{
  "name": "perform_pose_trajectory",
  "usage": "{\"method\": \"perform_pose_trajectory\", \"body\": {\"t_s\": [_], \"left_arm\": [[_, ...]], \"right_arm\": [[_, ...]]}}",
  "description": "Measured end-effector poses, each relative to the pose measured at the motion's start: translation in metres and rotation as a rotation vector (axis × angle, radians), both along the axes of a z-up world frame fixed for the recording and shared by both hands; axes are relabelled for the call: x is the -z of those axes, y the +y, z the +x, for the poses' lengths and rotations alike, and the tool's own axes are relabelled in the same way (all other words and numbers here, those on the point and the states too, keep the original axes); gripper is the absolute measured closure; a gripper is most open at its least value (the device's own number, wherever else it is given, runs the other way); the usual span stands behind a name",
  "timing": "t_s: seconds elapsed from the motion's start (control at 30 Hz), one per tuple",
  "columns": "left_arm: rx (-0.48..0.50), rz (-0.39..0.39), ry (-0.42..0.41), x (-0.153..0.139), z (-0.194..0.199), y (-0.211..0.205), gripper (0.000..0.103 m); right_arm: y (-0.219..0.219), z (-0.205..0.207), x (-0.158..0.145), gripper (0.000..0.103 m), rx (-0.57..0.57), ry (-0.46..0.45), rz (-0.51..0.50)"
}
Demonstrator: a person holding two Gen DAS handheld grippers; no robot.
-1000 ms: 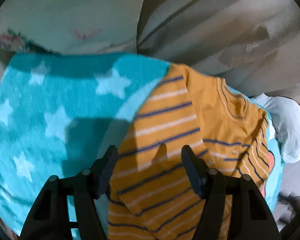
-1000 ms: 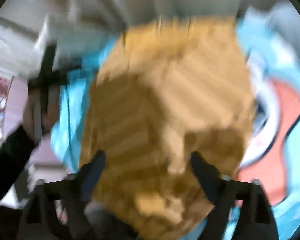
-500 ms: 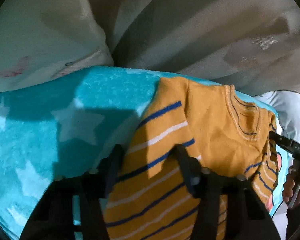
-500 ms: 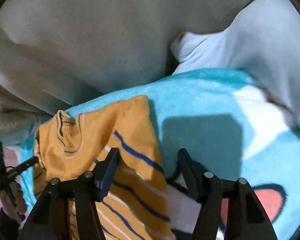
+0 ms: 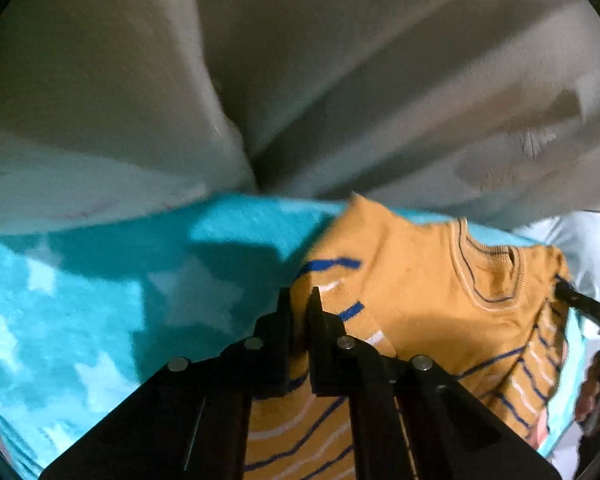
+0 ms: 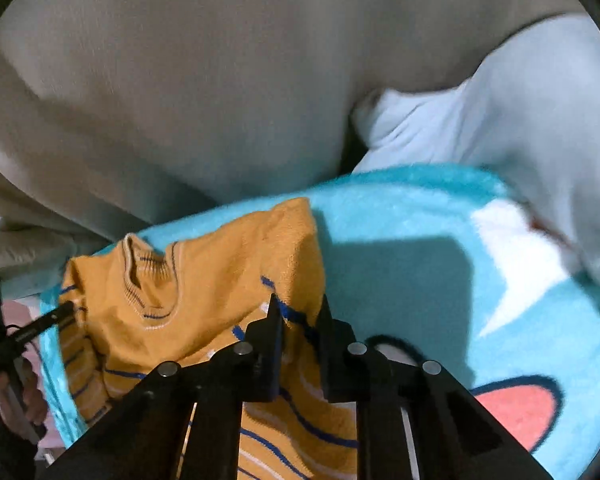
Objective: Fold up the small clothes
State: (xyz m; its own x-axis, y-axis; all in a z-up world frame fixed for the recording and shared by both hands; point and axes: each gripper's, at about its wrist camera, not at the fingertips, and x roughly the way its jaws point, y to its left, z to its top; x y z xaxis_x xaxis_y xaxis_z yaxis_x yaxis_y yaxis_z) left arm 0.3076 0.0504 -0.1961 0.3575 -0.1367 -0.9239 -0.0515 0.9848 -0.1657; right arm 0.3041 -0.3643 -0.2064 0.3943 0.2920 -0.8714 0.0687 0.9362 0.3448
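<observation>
We see mustard striped sweater (image 5: 416, 312) spread at turquoise blanket's (image 5: 100, 320) far edge, left gripper (image 5: 298, 300) pinched shut on one shoulder edge, right gripper (image 6: 298, 308) closing on the other

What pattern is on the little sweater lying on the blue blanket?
Mustard yellow sweater with blue and white stripes, clearest in the left wrist view.

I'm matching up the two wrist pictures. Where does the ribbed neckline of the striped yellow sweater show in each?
Left wrist view: the neckline sits right of centre, up and to the right of the left gripper.
Right wrist view: the neckline sits left of centre, up and to the left of the right gripper.
Shared landmark: the turquoise blanket under the sweater.
</observation>
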Motion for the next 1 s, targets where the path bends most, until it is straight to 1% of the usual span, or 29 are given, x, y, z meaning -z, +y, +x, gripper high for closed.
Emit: {"method": "perform_pose_trajectory", "body": {"t_s": [0.07, 0.1, 0.17, 0.2, 0.23, 0.27, 0.3, 0.33, 0.37, 0.4, 0.43, 0.47, 0.53, 0.63, 0.7, 0.77, 0.83, 0.87, 0.9, 0.97, 1.0], "left_arm": [[-0.005, 0.019, -0.041, -0.008, 0.000, -0.001, 0.097], [-0.014, 0.027, -0.048, -0.009, 0.002, -0.001, 0.097], [-0.005, 0.081, -0.051, -0.002, 0.009, -0.003, 0.097], [0.017, 0.095, -0.022, 0.008, 0.013, -0.006, 0.096], [0.018, 0.102, 0.003, 0.015, 0.015, -0.007, 0.094], [0.023, 0.117, 0.024, 0.022, 0.014, -0.008, 0.093], [0.038, 0.134, 0.033, 0.022, 0.009, -0.010, 0.089], [0.038, 0.128, 0.024, 0.019, 0.005, -0.009, 0.078], [0.022, 0.098, 0.003, 0.011, -0.004, -0.005, 0.069], [-0.001, 0.074, -0.020, 0.004, -0.014, 0.000, 0.047], [-0.032, 0.059, -0.044, -0.004, -0.028, 0.006, 0.035], [-0.044, 0.055, -0.045, -0.008, -0.038, 0.009, 0.035], [-0.039, 0.060, -0.016, -0.012, -0.062, 0.011, 0.034], [-0.019, 0.071, 0.029, -0.012, -0.113, 0.010, 0.034], [-0.005, 0.071, 0.061, -0.009, -0.142, 0.008, 0.034], [-0.013, 0.070, 0.108, 0.000, -0.171, 0.017, 0.034], [-0.025, 0.072, 0.170, 0.015, -0.197, 0.024, 0.035], [-0.036, 0.062, 0.205, 0.022, -0.209, 0.028, 0.035], [-0.045, 0.036, 0.233, 0.028, -0.213, 0.038, 0.035], [-0.060, 0.008, 0.250, 0.031, -0.237, 0.044, 0.035], [-0.048, -0.001, 0.257, 0.031, -0.246, 0.044, 0.035]], "right_arm": [[-0.009, 0.003, -0.010, 0.089, 0.021, -0.024, -0.003], [-0.010, 0.007, -0.013, 0.089, 0.033, -0.031, -0.008], [-0.010, 0.010, -0.011, 0.089, 0.043, -0.027, -0.042], [-0.007, 0.014, 0.000, 0.088, 0.033, -0.010, -0.075], [-0.004, 0.018, 0.014, 0.085, 0.019, 0.024, -0.075], [-0.002, 0.020, 0.027, 0.079, 0.009, 0.054, -0.072], [0.000, 0.016, 0.028, 0.076, 0.002, 0.007, -0.075], [0.001, 0.014, 0.026, 0.059, 0.003, 0.005, -0.095], [0.001, 0.012, 0.020, 0.049, 0.016, 0.022, -0.118], [0.000, 0.004, 0.008, 0.047, 0.025, -0.006, -0.108], [0.000, -0.004, -0.005, 0.036, 0.024, -0.036, -0.094], [0.001, -0.013, -0.015, 0.030, 0.024, -0.042, -0.098], [0.002, -0.034, -0.032, 0.027, 0.032, -0.037, -0.088], [0.005, -0.075, -0.034, 0.027, 0.029, 0.003, -0.018], [0.005, -0.110, -0.021, 0.027, 0.036, 0.047, 0.040], [0.005, -0.146, -0.009, 0.027, 0.049, 0.090, 0.060], [0.010, -0.185, 0.005, 0.027, 0.048, 0.133, 0.019], [0.007, -0.203, 0.012, 0.028, 0.044, 0.163, 0.000], [0.007, -0.214, 0.020, 0.029, 0.044, 0.192, 0.002], [0.014, -0.239, 0.039, 0.037, 0.033, 0.261, 0.009], [0.015, -0.248, 0.041, 0.038, 0.026, 0.272, -0.007]]}}
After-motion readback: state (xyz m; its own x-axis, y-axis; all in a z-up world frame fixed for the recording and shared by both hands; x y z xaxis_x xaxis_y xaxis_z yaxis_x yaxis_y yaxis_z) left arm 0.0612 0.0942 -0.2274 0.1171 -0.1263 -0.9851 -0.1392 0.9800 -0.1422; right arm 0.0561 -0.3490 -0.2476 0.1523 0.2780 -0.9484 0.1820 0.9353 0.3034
